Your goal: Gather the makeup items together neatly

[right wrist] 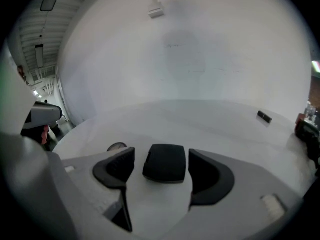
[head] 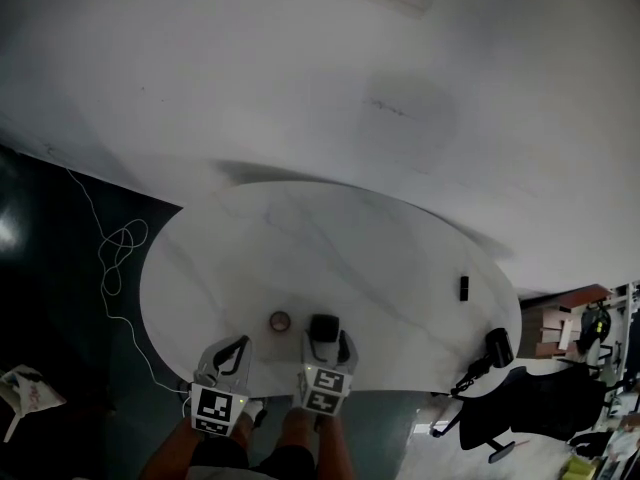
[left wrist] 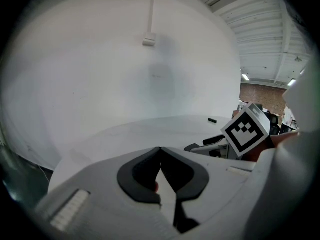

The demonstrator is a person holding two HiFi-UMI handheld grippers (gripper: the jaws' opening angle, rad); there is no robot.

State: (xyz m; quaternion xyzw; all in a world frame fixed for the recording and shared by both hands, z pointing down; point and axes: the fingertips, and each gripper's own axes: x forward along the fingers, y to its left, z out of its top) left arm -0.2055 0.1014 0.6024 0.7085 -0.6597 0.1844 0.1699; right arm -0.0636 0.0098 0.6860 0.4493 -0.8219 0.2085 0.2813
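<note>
A black rounded-square compact (right wrist: 165,163) lies on the white table (head: 300,248) near its front edge. My right gripper (right wrist: 161,159) stands open around it, with a gap on each side. In the head view the compact (head: 323,325) sits just ahead of the right gripper (head: 326,341). A small round reddish-rimmed item (head: 280,320) rests just left of it, also showing in the right gripper view (right wrist: 117,146). A small black stick-like item (head: 464,288) lies far to the right (right wrist: 264,116). My left gripper (head: 236,346) hovers at the table's front edge, its jaws (left wrist: 160,151) shut on nothing.
A black device with a cable (head: 498,347) sits at the table's right edge. A white cord (head: 115,258) trails on the dark floor at the left. A black office chair (head: 510,408) stands lower right. A white wall rises behind the table.
</note>
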